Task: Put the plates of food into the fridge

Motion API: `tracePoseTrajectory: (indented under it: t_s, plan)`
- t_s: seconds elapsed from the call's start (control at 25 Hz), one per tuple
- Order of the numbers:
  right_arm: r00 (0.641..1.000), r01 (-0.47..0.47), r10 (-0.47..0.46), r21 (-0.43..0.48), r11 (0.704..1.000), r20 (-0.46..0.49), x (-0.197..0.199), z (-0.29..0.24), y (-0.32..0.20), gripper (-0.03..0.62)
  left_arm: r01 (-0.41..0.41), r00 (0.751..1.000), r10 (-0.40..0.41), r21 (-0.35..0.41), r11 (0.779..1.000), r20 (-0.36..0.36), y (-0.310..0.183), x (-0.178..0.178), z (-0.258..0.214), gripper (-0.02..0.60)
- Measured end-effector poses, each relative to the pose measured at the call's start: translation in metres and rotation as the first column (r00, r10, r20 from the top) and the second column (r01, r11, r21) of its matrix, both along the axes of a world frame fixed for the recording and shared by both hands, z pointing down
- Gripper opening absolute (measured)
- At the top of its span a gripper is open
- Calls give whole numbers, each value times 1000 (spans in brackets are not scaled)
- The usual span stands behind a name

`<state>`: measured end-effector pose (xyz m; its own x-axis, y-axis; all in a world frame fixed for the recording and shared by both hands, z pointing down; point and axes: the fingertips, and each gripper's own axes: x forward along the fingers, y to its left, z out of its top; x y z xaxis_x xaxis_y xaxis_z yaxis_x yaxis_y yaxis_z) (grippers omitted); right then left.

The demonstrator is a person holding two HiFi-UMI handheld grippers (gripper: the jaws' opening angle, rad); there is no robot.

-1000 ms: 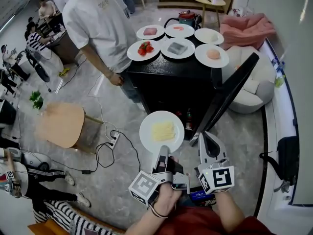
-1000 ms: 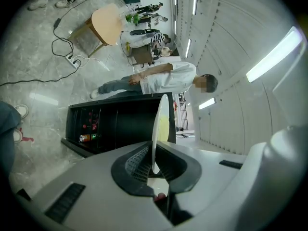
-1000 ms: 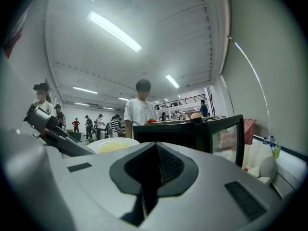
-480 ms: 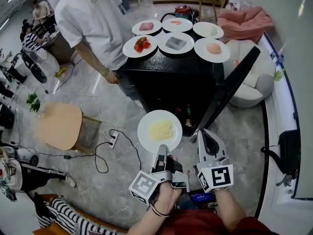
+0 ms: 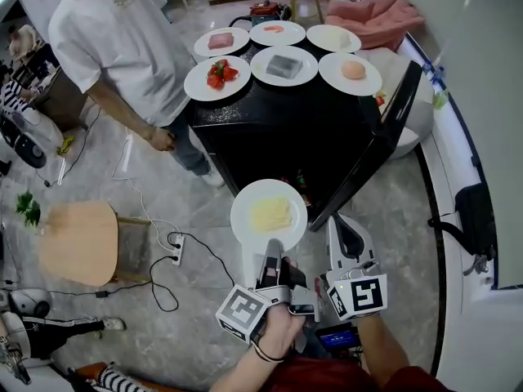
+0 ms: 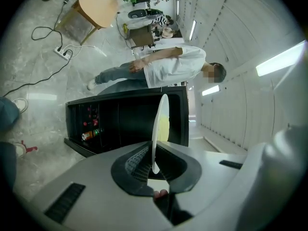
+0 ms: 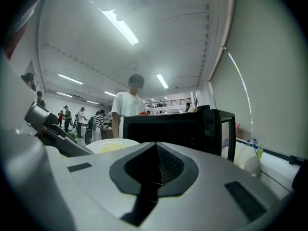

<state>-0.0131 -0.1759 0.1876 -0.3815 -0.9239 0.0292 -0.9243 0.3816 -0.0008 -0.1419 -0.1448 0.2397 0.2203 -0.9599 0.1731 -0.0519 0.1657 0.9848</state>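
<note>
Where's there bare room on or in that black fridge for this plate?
The fridge top is bare only along its front strip, before the red-food plate and grey-food plate; behind them it's crowded. Inside, the dark space beside the bottles looks free.

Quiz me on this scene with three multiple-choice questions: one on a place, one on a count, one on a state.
1. Where is the plate of yellow food?
A. On top of the fridge
B. In the left gripper
C. On the table

2. How many plates stand on top of the fridge?
A. Four
B. Six
C. Eight

3. How is the fridge door?
A. Open
B. Shut
C. Taken off

Answers:
1. B: the left gripper view shows its jaws clamped on the plate's edge.
2. B: the head view shows two rows of three.
3. A: it swings out to the side and the shelves show.
</note>
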Motion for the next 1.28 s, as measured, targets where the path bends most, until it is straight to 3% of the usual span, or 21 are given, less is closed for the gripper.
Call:
tracePoseTrajectory:
  t_s: [0.28,0.56,0.88,1.28]
  plan:
    - [999,-41,41,-18,999,-30,-18,23,-14,9,-43,999,42,-13,999,-13,-16,-11,20,18]
    - [998,-45,44,-16,999,-40,-5,63,-26,9,-5,1000,5,-7,1000,-11,-27,-8,58,18]
    - [999,-23,23,-6,1000,-39,3,146,-41,9,9,1000,-9,-2,1000,-18,-42,11,136,18]
    - [998,-65,65,19,998,6,6,265,-71,9,-35,999,35,15,999,-18,-81,17,258,18]
